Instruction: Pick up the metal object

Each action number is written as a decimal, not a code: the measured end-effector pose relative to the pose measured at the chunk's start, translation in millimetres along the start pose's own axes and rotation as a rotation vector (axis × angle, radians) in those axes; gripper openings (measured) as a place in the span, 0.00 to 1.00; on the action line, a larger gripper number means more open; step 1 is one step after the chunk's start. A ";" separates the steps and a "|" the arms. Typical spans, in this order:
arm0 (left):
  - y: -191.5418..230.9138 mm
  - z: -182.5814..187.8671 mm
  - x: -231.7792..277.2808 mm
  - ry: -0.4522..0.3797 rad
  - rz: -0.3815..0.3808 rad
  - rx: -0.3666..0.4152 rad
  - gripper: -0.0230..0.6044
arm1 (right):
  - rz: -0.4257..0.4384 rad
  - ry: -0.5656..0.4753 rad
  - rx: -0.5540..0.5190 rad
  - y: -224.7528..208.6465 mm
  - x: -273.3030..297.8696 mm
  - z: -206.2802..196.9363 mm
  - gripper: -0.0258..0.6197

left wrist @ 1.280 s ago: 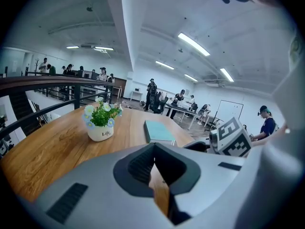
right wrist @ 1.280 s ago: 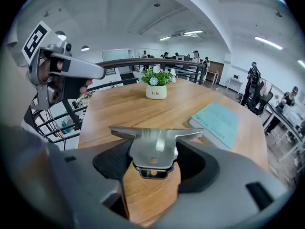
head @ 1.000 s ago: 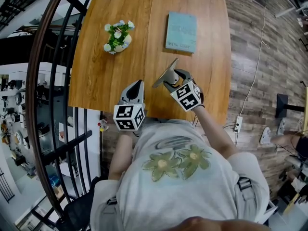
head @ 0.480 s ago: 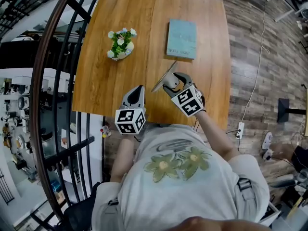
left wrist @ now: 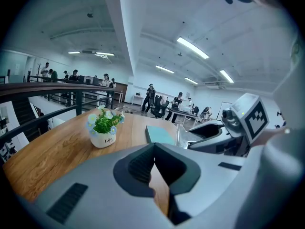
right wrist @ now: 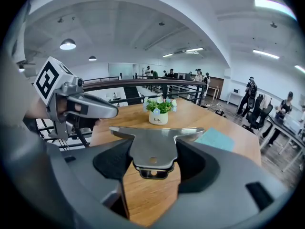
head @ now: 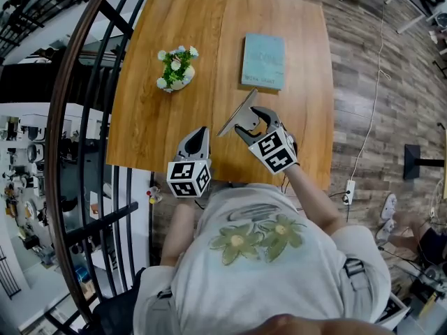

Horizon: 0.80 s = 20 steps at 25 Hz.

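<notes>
Right claw [right wrist: 152,157], clenched on the metal object [right wrist: 153,142]: as I read it, the jaws pinched the narrow stem of a flat, T-shaped steel plate with a small hole, its wide bar pointing away from the claw. From the head view the plate hung tilted over the tabletop [head: 154,124] close to its near edge, right of centre. Whether its lower corner touched the wood I could not tell. Left claw [head: 198,137], jaws closed together on nothing, sat at the near edge just left of the right one.

Risks, as I judged them: the grip covered only the stem, so the smooth plate could pivot or slide out between the jaws if I swung it fast, and a dropped plate would strike the wood. The wide bar pointed towards the teal book [head: 263,60] lying nearer the far right corner, so a careless forward sweep might clip it. The potted plant [head: 174,68], towards the far left, stood well apart.

Surface: a bare wooden tabletop with rounded corners, flanked by a dark curved railing [head: 84,117] along its left edge and a plank floor [head: 363,117] carrying a white cable [head: 375,82] beyond its right edge. Room: an open office with ceiling strip lights [left wrist: 193,47] and people [left wrist: 151,92] standing far off.
</notes>
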<state>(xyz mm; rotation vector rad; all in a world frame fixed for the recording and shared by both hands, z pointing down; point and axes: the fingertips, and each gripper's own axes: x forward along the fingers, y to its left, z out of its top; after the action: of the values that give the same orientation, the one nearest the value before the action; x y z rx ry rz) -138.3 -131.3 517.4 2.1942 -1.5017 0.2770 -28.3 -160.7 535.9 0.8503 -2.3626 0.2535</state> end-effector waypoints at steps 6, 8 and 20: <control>-0.4 1.5 0.8 -0.004 0.000 0.001 0.06 | -0.006 -0.025 0.013 -3.7 -5.1 9.7 0.48; -0.7 1.0 0.6 -0.004 -0.001 0.002 0.06 | -0.009 -0.030 0.019 -4.3 -6.6 11.1 0.48; -0.5 0.7 2.7 0.002 -0.006 0.003 0.06 | -0.012 -0.061 0.032 -6.1 -13.7 21.6 0.48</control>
<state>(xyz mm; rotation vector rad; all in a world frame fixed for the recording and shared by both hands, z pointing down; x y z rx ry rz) -136.9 -133.7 517.8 2.1996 -1.4944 0.2799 -26.5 -166.3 510.2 0.8986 -2.4154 0.2644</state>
